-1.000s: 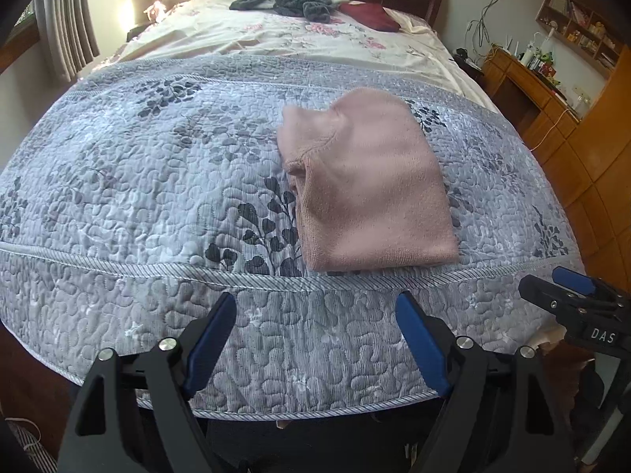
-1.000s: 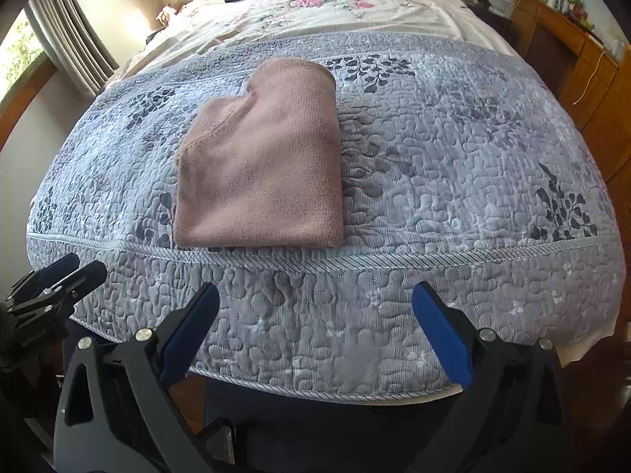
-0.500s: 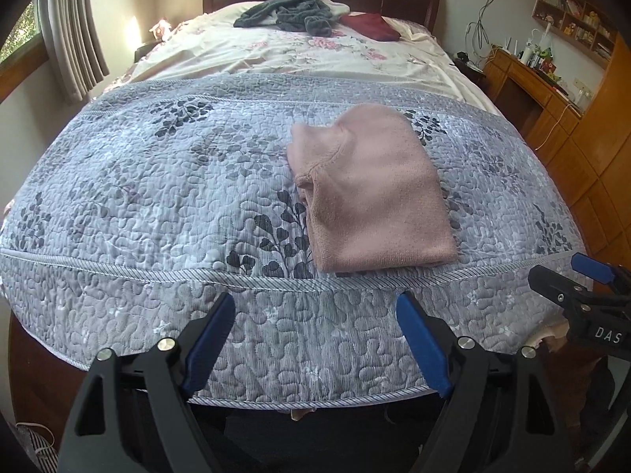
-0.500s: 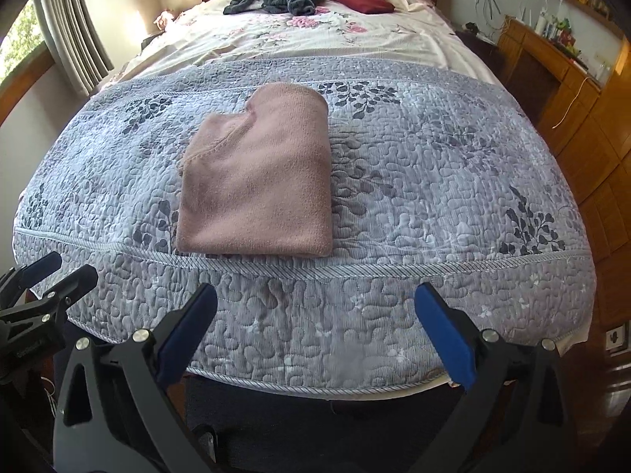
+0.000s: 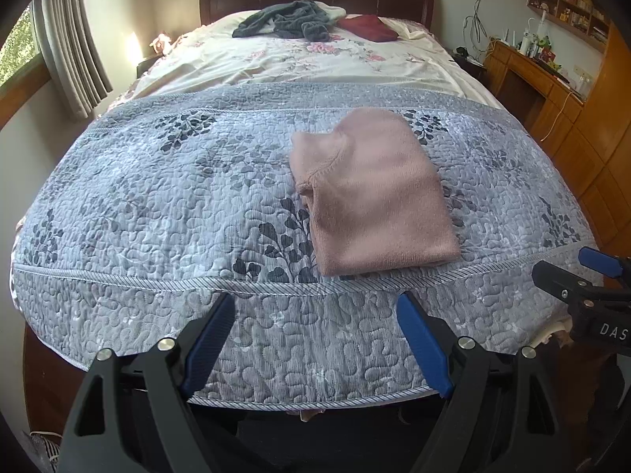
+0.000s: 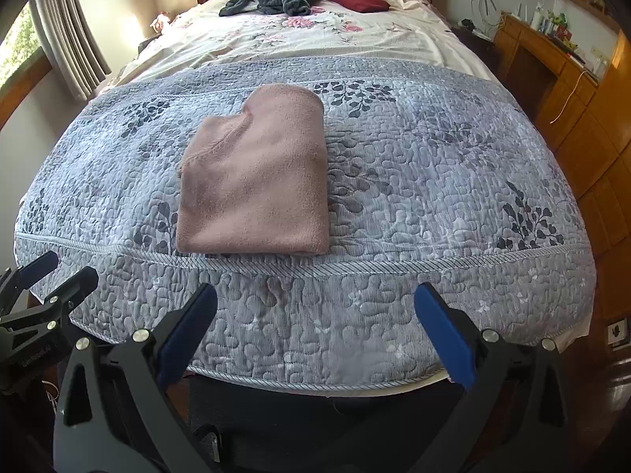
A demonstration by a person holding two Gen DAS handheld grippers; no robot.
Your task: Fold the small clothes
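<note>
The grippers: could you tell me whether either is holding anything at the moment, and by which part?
Nothing is held. The left gripper and the right gripper are both open and empty, short of the bed. The folded pink garment lies untouched on the quilt.

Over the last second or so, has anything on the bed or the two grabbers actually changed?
Both grippers, left and right, have drawn back from the bed, so more of the headboard and room now shows. Nothing was taken hold of or let go; both are open and empty. The folded pink garment lies as before on the grey quilt, and the dark clothes stay by the pillows.
</note>
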